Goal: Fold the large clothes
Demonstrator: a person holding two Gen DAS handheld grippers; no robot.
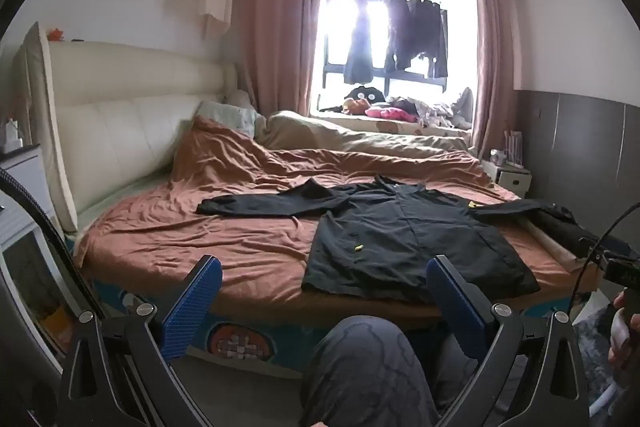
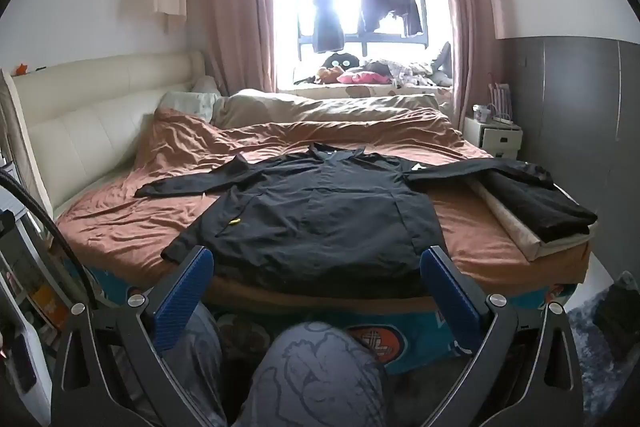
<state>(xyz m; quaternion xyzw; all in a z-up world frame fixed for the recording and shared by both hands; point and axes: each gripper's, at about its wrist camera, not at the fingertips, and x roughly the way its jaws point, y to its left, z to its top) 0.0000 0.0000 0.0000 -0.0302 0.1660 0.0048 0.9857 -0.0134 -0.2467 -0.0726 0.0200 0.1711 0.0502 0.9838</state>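
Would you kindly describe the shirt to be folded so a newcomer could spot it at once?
Find the bed with the rust-brown sheet. The black shirt lies flat at its near edge, sleeves spread. Unlike the folded dark clothes at the bed's right corner, it is unfolded.

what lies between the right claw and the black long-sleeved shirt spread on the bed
Nothing blocks it: in the right wrist view the open right claw frames the black long-sleeved shirt's hem, with only the person's patterned grey knee below.
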